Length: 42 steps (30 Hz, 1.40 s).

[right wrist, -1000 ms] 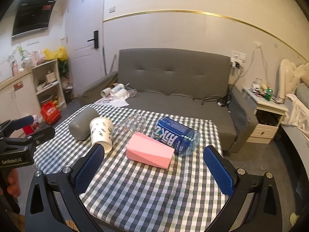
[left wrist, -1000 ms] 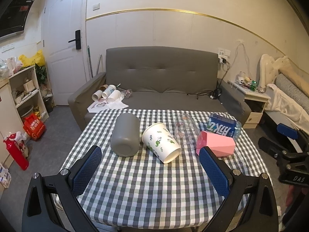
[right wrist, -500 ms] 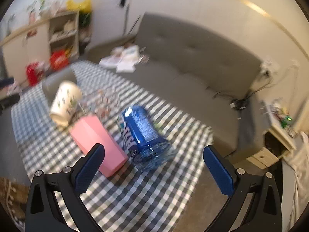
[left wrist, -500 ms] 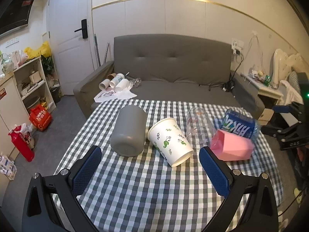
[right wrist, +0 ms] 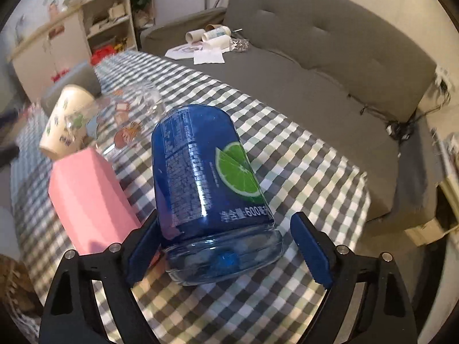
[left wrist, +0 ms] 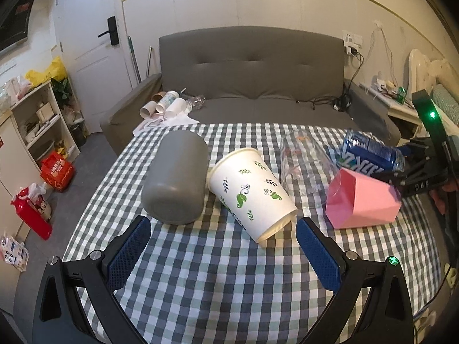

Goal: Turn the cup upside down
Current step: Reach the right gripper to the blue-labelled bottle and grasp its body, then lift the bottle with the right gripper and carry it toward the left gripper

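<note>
Several cups lie on their sides on the checked table [left wrist: 218, 286]. From left to right they are a grey cup [left wrist: 176, 180], a white leaf-print paper cup [left wrist: 252, 192], a clear glass cup [left wrist: 304, 169] and a pink faceted cup [left wrist: 363, 203]. A blue bottle with a lime label [right wrist: 206, 189] lies behind the pink cup [right wrist: 89, 197]. My right gripper [right wrist: 225, 220] is open, and its fingers straddle the bottle's near end. My left gripper [left wrist: 222, 226] is open above the table, just in front of the paper cup's rim.
A grey sofa [left wrist: 252, 80] with paper tubes and paper scraps stands behind the table. Shelves [left wrist: 37, 126] and red items on the floor are at the left. A bedside cabinet [left wrist: 401, 109] is at the right. Bare cloth lies in front of the cups.
My right gripper swung in and down from a wide view to straddle the blue bottle. My left gripper moved forward, closer to the paper cup.
</note>
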Tool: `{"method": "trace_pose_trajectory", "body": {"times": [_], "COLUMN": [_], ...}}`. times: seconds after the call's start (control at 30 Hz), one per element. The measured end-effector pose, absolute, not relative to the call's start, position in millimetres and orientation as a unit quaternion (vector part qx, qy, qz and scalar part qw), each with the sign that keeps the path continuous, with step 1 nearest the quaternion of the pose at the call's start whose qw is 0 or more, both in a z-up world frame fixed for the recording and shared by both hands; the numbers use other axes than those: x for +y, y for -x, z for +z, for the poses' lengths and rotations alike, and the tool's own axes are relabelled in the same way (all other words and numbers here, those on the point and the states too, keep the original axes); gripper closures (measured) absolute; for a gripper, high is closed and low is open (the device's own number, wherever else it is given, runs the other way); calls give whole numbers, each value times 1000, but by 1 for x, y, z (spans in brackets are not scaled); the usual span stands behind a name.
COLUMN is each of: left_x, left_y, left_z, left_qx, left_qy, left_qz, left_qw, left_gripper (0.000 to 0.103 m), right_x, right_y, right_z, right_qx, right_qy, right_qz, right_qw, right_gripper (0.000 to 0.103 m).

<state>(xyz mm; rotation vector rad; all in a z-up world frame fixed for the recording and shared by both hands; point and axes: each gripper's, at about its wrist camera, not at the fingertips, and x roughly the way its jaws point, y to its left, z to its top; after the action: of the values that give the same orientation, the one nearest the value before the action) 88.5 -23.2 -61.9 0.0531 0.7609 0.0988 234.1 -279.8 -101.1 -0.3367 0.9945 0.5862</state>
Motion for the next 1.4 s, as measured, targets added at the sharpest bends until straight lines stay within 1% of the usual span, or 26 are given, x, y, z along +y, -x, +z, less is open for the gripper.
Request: {"method": "trace_pose_trajectory", "body": {"times": [0.03, 0.17, 0.33, 0.5, 0.67, 0.83, 1.03, 1.17, 1.33, 1.37, 1.4], "left_x": [-24, -23, -23, -18, -6, 4, 17, 25, 26, 25, 23], "left_y": [-89, -90, -86, -74, -57, -38, -22, -22, -22, -22, -22], "left_z": [-62, -62, -57, -45, -30, -18, -11, -16, -24, -25, -25], "left_qx": [372, 373, 370, 356, 338, 321, 310, 318, 329, 329, 328], "left_qy": [-28, -21, -11, 5, 31, 22, 8, 8, 19, 14, 10], "left_qz": [48, 46, 43, 46, 56, 67, 79, 83, 79, 80, 81], "left_qw": [927, 926, 928, 933, 939, 945, 947, 944, 941, 941, 941], "left_gripper": [0, 0, 0, 0, 0, 0, 0, 0, 0, 0, 0], "right_x": [-280, -283, -305, -309, -285, -243, -199, -188, -171, -170, -168], "right_y": [-234, -226, -200, -155, -91, -45, -43, -46, -47, -47, -44], "right_z": [-101, -97, -71, -40, -19, -40, -82, -91, -92, -91, -89], "right_qx": [471, 462, 434, 406, 411, 448, 493, 500, 494, 490, 484], "right_qy": [151, 151, 113, 114, 81, 61, 57, 23, 35, 36, 36], "right_qz": [279, 259, 217, 165, 158, 188, 179, 172, 183, 188, 195], "right_qw": [823, 835, 867, 892, 894, 872, 850, 848, 849, 850, 852], "right_gripper": [27, 27, 28, 28, 28, 28, 28, 27, 26, 25, 19]}}
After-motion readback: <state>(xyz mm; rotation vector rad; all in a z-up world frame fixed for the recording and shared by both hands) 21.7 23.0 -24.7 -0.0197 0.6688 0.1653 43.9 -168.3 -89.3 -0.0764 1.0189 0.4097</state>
